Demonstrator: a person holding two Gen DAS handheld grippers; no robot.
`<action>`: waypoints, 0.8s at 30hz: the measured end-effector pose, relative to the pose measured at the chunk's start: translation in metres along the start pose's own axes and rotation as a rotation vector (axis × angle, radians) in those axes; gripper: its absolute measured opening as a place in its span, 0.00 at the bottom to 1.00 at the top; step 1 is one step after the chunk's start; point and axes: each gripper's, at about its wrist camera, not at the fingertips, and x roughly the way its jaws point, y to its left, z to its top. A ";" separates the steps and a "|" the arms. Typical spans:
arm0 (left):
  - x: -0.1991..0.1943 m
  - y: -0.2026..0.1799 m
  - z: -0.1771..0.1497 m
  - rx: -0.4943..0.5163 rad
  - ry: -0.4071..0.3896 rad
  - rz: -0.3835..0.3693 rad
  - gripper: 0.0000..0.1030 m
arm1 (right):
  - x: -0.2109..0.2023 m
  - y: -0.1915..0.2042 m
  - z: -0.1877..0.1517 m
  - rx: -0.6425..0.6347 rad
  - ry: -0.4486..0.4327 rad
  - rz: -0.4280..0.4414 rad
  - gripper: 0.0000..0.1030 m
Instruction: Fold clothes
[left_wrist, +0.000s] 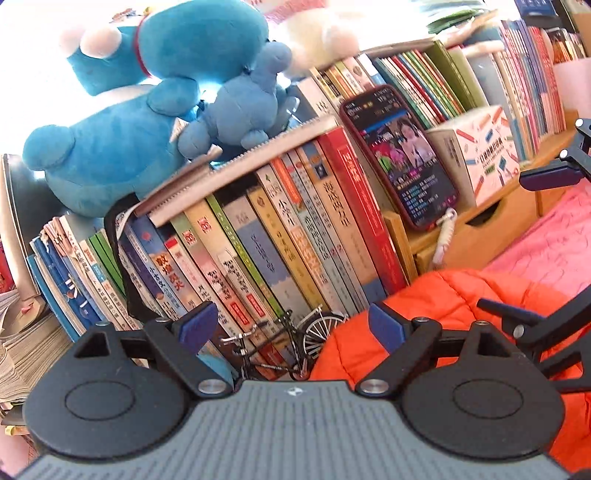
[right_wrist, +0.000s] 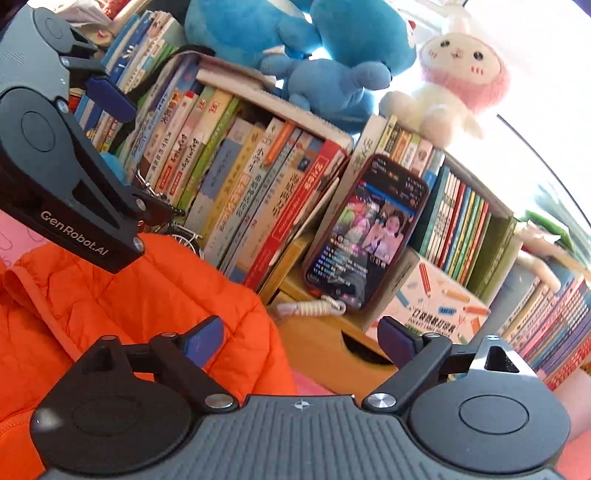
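Jacket (right_wrist: 155, 295), orange and puffy, lies bunched on the pink desk (left_wrist: 554, 240) just in front of the bookshelf, under both my grippers. Left gripper (left_wrist: 291, 326) and right gripper (right_wrist: 299, 338) have fingers spread wide, nothing between them. I judge a careless sweep could knock the toy bicycle (left_wrist: 291, 343) beside the jacket, or the phone (right_wrist: 365, 232) leaning on the books (left_wrist: 295, 236) behind it. Plush toys (left_wrist: 147, 110) crowd the top.

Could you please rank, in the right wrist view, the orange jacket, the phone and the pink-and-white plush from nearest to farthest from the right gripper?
1. Orange jacket, beside the right gripper's left jaw.
2. Phone, propped against the books ahead.
3. Pink-and-white plush, atop the books, upper right.
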 end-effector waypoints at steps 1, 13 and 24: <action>0.007 -0.003 -0.001 0.012 0.002 0.007 0.91 | 0.005 0.004 0.002 -0.052 -0.038 0.012 0.91; 0.078 -0.042 -0.039 0.226 0.183 0.054 0.92 | 0.098 -0.028 -0.031 0.331 0.365 0.048 0.89; 0.054 -0.027 -0.023 0.165 0.114 0.008 0.94 | 0.070 -0.012 -0.008 0.172 0.206 -0.031 0.89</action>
